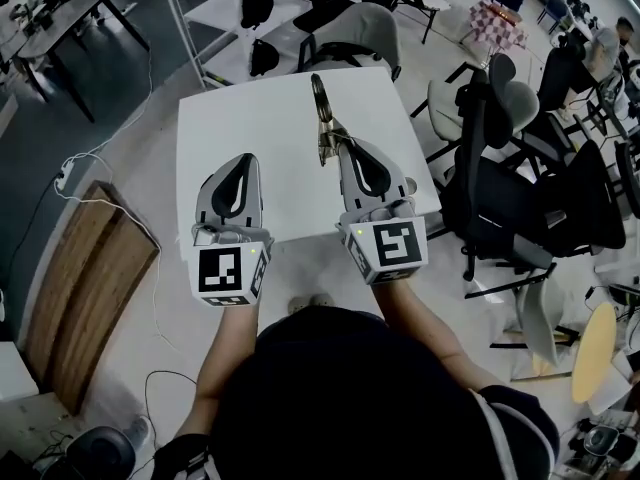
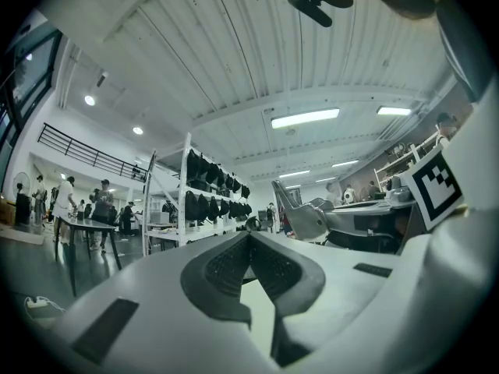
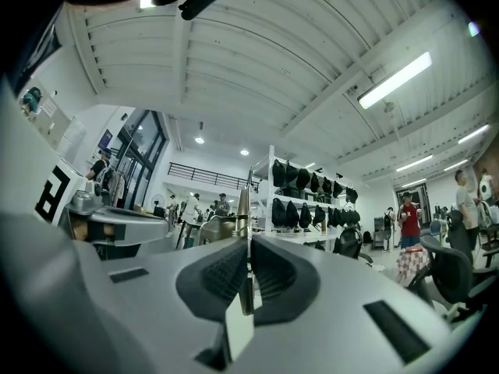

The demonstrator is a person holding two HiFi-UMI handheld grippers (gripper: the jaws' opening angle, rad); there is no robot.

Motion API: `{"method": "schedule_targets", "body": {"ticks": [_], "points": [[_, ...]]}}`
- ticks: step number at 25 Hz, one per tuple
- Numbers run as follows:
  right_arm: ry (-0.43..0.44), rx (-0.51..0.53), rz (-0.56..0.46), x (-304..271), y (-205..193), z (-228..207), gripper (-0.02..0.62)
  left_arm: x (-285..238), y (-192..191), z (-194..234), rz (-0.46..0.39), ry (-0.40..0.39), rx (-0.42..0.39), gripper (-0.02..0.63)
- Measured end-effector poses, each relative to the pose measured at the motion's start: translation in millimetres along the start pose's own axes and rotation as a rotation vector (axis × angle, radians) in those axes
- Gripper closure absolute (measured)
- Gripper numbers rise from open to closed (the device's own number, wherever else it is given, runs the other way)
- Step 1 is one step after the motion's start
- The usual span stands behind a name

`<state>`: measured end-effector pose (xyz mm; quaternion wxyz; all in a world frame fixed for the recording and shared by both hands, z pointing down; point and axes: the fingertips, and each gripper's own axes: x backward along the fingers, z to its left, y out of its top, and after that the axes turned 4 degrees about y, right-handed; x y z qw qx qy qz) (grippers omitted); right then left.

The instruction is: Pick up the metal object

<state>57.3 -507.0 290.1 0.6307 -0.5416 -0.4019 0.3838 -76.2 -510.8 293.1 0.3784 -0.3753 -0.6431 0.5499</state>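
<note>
Both grippers point toward 12 o'clock over the white tabletop (image 1: 240, 118). The right gripper (image 1: 343, 148) has its jaws clamped on the metal object (image 1: 320, 108), which juts toward 12. The left gripper (image 1: 246, 161) has its jaws pressed together with nothing between them.
</note>
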Motion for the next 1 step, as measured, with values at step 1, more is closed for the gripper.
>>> {"method": "schedule_targets", "body": {"ticks": [1], "points": [[0.001, 0.000, 0.000, 0.1, -0.1, -0.5, 0.568, -0.3, -0.2, -0.5, 0.000, 0.000, 0.000, 0.583]]}}
